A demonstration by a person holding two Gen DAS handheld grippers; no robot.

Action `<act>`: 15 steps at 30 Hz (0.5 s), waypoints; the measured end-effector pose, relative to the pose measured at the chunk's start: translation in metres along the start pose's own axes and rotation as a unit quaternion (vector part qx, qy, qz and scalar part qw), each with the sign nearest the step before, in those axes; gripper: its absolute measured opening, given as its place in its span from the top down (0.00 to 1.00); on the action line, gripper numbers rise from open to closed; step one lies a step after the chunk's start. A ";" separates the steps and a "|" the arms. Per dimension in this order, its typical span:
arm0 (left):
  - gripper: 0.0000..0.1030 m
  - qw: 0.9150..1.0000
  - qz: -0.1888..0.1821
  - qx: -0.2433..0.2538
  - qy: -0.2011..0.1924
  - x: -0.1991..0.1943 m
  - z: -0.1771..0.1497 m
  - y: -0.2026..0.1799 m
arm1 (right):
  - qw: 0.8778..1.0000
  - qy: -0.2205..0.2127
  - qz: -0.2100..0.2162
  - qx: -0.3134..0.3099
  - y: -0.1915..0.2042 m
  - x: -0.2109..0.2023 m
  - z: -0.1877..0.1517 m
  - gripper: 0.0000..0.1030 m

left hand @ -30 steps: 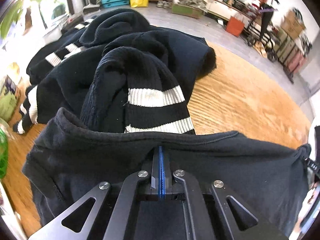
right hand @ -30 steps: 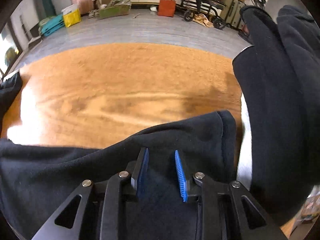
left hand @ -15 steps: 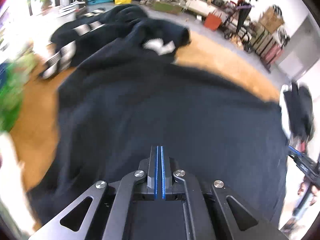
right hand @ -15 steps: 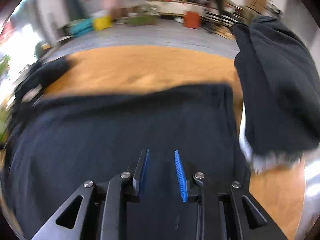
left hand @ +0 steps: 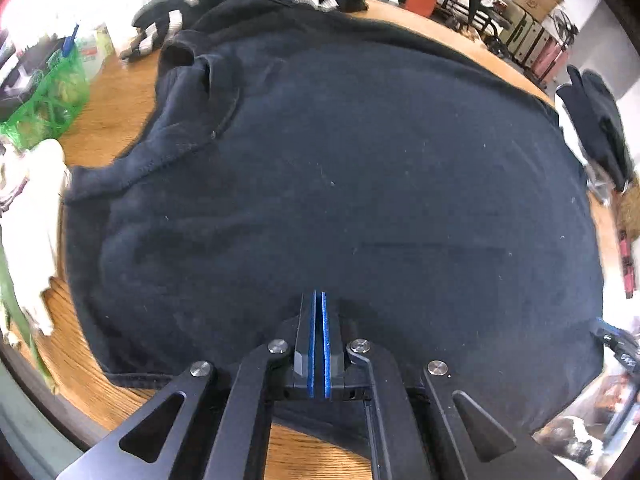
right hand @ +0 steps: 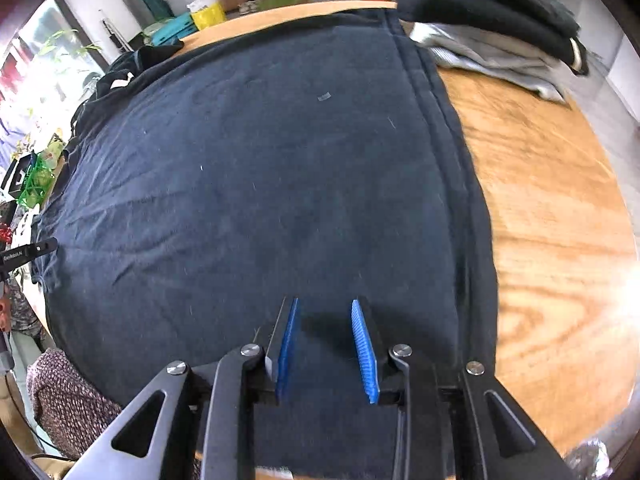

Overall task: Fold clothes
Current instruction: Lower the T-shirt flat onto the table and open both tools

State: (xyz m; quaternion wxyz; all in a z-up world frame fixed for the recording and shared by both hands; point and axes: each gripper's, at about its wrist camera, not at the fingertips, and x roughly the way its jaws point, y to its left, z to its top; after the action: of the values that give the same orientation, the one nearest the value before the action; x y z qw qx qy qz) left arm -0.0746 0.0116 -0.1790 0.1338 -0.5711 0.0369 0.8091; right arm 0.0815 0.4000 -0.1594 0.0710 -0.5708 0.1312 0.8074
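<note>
A dark navy shirt (left hand: pixel 360 160) lies spread flat across the wooden table (left hand: pixel 116 108), its collar (left hand: pixel 200 68) at the far left. My left gripper (left hand: pixel 318 294) is shut on the shirt's near edge, and the cloth puckers at its tips. In the right wrist view the same shirt (right hand: pixel 260 160) fills the table (right hand: pixel 540 200), its hem (right hand: pixel 448 140) running down the right side. My right gripper (right hand: pixel 324 304) holds the near edge with a thick fold of cloth between its blue pads, and its jaws are opening slightly.
Dark garments with white stripes (left hand: pixel 172 24) are piled at the far left end. A folded stack of grey and black clothes (right hand: pixel 500 52) sits at the far right. A green basket (left hand: pixel 48 96) stands beyond the table's left side. Bare wood shows right of the hem.
Both grippers pulled the shirt's edge toward the near side of the table. It was bunched near the striped pile and now lies spread flat. Both views were blurred by motion half a second ago.
</note>
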 end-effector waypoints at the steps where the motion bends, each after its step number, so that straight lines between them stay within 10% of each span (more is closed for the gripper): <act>1: 0.97 1.000 0.006 0.003 -0.002 0.000 -0.003 -0.002 | 1.000 0.002 -0.004 -0.002 -0.003 -0.001 -0.003 0.70; 15: 0.97 0.998 -0.020 -0.019 -0.054 -0.041 -0.046 -0.005 | 1.000 -0.013 0.007 0.027 -0.050 -0.019 -0.034 0.69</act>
State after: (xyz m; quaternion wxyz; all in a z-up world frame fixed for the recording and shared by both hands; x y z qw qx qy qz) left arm -0.0187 -0.0008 -0.1566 0.1412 -0.5299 0.0026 0.8362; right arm 0.1315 0.4382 -0.1587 0.0825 -0.5576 0.1556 0.8112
